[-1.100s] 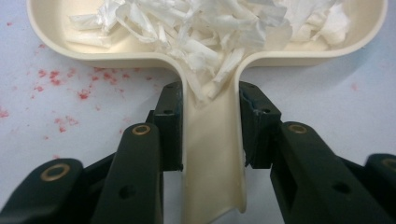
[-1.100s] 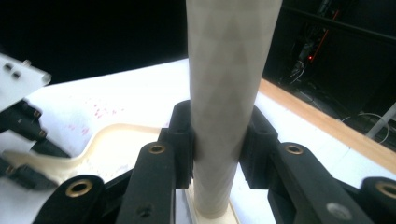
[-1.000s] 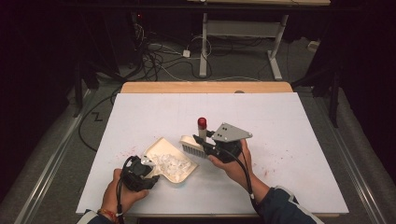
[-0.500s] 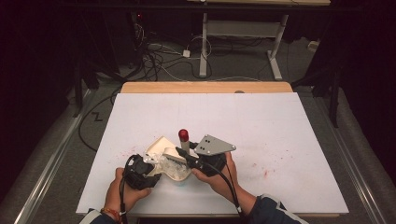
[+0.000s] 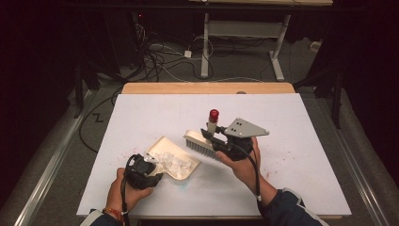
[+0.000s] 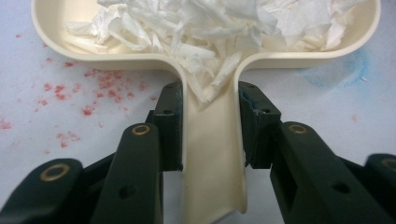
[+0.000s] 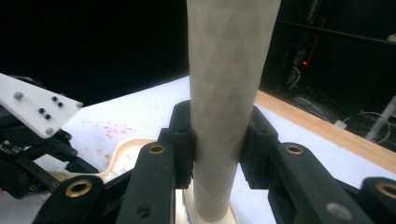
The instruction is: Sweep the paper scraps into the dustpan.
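Jaws of the left gripper (image 6: pixel 210 126) clamp the dustpan (image 5: pixel 170 160) handle, those of the right gripper (image 7: pixel 217 140) the brush (image 5: pixel 202 142) handle just beside the dustpan; next, judged: sweeping remaining paper scraps (image 6: pixel 219 28) in

Bright, evenly lit white table (image 5: pixel 141 122) against dark, murky surroundings; slightly soft focus throughout.

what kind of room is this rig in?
Probably a lab or recording studio, not a home: white table under dark surroundings, loose cables on the floor, metal desk frame behind.
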The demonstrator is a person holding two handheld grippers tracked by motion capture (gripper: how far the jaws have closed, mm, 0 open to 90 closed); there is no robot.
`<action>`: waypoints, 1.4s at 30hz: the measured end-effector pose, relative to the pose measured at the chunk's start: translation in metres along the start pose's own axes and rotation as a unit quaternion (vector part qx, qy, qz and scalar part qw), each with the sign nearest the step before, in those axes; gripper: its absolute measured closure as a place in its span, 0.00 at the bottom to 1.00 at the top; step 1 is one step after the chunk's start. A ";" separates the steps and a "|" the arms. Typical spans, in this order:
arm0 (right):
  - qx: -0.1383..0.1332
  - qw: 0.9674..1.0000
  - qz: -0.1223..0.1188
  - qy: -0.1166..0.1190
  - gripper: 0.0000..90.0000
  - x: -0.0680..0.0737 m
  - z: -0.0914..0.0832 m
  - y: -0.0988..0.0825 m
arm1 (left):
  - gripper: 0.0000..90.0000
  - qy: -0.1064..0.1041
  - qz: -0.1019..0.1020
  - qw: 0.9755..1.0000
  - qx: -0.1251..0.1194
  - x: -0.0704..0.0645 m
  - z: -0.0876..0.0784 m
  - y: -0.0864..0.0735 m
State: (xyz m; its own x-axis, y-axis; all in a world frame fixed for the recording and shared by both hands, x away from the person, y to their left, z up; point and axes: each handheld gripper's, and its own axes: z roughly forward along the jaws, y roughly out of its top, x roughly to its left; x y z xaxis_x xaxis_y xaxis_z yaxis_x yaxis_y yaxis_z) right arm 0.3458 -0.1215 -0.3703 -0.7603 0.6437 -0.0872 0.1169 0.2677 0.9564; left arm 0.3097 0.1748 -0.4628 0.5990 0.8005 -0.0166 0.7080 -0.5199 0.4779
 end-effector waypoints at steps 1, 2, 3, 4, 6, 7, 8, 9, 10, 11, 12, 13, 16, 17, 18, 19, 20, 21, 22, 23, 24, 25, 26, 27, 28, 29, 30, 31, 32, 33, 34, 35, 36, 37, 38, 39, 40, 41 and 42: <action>0.000 1.000 0.000 -0.006 0.78 -0.004 -0.004 0.000 | 0.70 0.000 0.001 1.000 0.001 0.000 0.000 0.000; 0.000 1.000 -0.001 -0.010 0.78 -0.008 -0.008 -0.001 | 0.70 0.000 0.000 1.000 0.001 0.001 0.001 0.000; 0.000 1.000 -0.002 -0.013 0.78 -0.013 -0.012 -0.002 | 0.70 0.000 0.000 1.000 0.001 0.001 0.001 0.000; 0.000 1.000 -0.002 -0.018 0.78 -0.017 -0.017 -0.003 | 0.70 0.001 0.000 1.000 0.000 0.001 0.001 0.000; 0.003 1.000 -0.003 -0.028 0.78 -0.026 -0.027 -0.006 | 0.70 0.002 0.000 1.000 0.002 0.001 0.001 0.001; 0.003 0.999 -0.004 -0.033 0.78 -0.031 -0.032 -0.007 | 0.70 0.002 0.000 1.000 0.003 0.001 0.002 0.001; 0.005 0.999 0.000 -0.038 0.78 -0.035 -0.037 -0.009 | 0.70 0.003 0.001 1.000 0.003 0.001 0.002 0.001; 0.007 0.999 -0.002 -0.041 0.78 -0.039 -0.042 -0.011 | 0.70 0.004 0.001 1.000 0.003 0.001 0.002 0.001; 0.007 0.999 0.000 -0.046 0.78 -0.043 -0.047 -0.012 | 0.70 0.005 0.001 1.000 0.004 0.001 0.002 0.001; 0.007 0.999 0.000 -0.051 0.78 -0.047 -0.052 -0.014 | 0.70 0.006 0.003 1.000 0.004 0.001 0.002 0.002; 0.007 0.998 0.003 -0.055 0.78 -0.051 -0.056 -0.016 | 0.70 0.007 0.004 1.000 0.005 0.000 0.002 0.002; 0.010 0.998 0.005 -0.057 0.78 -0.053 -0.059 -0.019 | 0.70 0.009 0.005 1.000 0.006 0.000 0.002 0.002; 0.018 0.998 0.012 -0.065 0.78 -0.057 -0.062 -0.025 | 0.70 0.012 0.009 1.000 0.008 -0.002 0.002 0.004; 0.022 0.998 0.013 -0.066 0.78 -0.057 -0.061 -0.026 | 0.70 0.013 0.009 1.000 0.006 -0.002 0.002 0.004; 0.023 0.997 0.011 -0.068 0.78 -0.057 -0.059 -0.026 | 0.70 0.013 0.009 1.000 0.005 -0.003 0.003 0.004; 0.022 0.997 0.006 -0.070 0.78 -0.058 -0.057 -0.027 | 0.70 0.012 0.009 1.000 0.005 -0.002 0.003 0.005; 0.022 0.997 0.005 -0.074 0.78 -0.058 -0.055 -0.027 | 0.70 0.011 0.010 1.000 0.005 -0.002 0.003 0.005; 0.022 0.997 0.004 -0.079 0.78 -0.060 -0.052 -0.027 | 0.70 0.011 0.010 1.000 0.006 -0.002 0.004 0.005; 0.021 0.996 0.007 -0.084 0.78 -0.061 -0.050 -0.027 | 0.70 0.010 0.010 1.000 0.007 -0.001 0.004 0.006; 0.021 0.996 0.010 -0.088 0.78 -0.063 -0.047 -0.027 | 0.70 0.009 0.010 1.000 0.007 -0.001 0.005 0.006; 0.021 0.995 0.011 -0.093 0.78 -0.066 -0.044 -0.027 | 0.70 0.008 0.009 1.000 0.006 -0.001 0.005 0.008; 0.020 0.995 0.014 -0.099 0.78 -0.067 -0.040 -0.027 | 0.70 0.008 0.010 1.000 0.007 0.000 0.006 0.009; 0.020 0.995 0.013 -0.101 0.78 -0.069 -0.035 -0.026 | 0.70 0.009 0.011 1.000 0.008 0.000 0.006 0.010; 0.021 0.994 0.013 -0.103 0.78 -0.070 -0.029 -0.025 | 0.70 0.010 0.012 1.000 0.006 0.000 0.006 0.011; 0.019 0.994 0.014 -0.104 0.78 -0.071 -0.023 -0.023 | 0.70 0.010 0.011 1.000 0.006 0.000 0.007 0.011; 0.019 0.994 0.016 -0.104 0.78 -0.071 -0.015 -0.022 | 0.70 0.009 0.013 1.000 0.006 0.000 0.007 0.012; 0.018 0.995 0.018 -0.101 0.78 -0.072 -0.007 -0.020 | 0.70 0.009 0.013 1.000 0.006 0.000 0.007 0.013; 0.017 0.995 0.019 -0.098 0.78 -0.071 0.001 -0.019 | 0.70 0.009 0.013 1.000 0.006 0.001 0.008 0.013; 0.017 0.995 0.014 -0.095 0.78 -0.070 0.010 -0.018 | 0.70 0.008 0.014 1.000 0.006 0.001 0.008 0.013; 0.018 0.995 0.011 -0.093 0.78 -0.068 0.018 -0.017 | 0.70 0.007 0.014 1.000 0.006 0.001 0.008 0.014; 0.019 0.995 0.008 -0.094 0.78 -0.066 0.027 -0.016 | 0.70 0.007 0.015 1.000 0.007 0.002 0.008 0.014; 0.020 0.995 0.004 -0.095 0.78 -0.063 0.034 -0.016 | 0.70 0.006 0.015 1.000 0.007 0.002 0.008 0.015; 0.022 0.995 -0.001 -0.096 0.78 -0.060 0.041 -0.016 | 0.70 0.005 0.015 1.000 0.006 0.002 0.009 0.015; 0.024 0.995 -0.007 -0.096 0.78 -0.058 0.048 -0.016 | 0.70 0.006 0.016 1.000 0.006 0.003 0.009 0.015; 0.027 0.995 -0.009 -0.093 0.78 -0.056 0.055 -0.016 | 0.70 0.004 0.017 1.000 0.007 0.003 0.009 0.016; 0.029 0.996 -0.009 -0.087 0.78 -0.054 0.061 -0.016 | 0.70 0.004 0.016 1.000 0.006 0.004 0.009 0.016; 0.028 0.996 -0.006 -0.081 0.78 -0.051 0.065 -0.017 | 0.70 0.003 0.015 1.000 0.005 0.004 0.010 0.016; 0.029 0.997 -0.011 -0.076 0.78 -0.049 0.069 -0.016 | 0.70 0.002 0.015 1.000 0.006 0.005 0.010 0.017; 0.033 0.997 -0.018 -0.073 0.78 -0.046 0.072 -0.014 | 0.70 0.002 0.016 1.000 0.007 0.005 0.010 0.017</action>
State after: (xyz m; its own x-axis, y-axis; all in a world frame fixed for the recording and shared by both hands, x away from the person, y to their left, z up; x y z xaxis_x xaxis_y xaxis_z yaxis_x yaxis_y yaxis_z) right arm 0.4252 -0.1039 -0.4000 -0.6649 0.7284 -0.1654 0.1362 0.3359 0.9320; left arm 0.3286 0.1668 -0.4632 0.6200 0.7846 0.0015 0.6940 -0.5493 0.4654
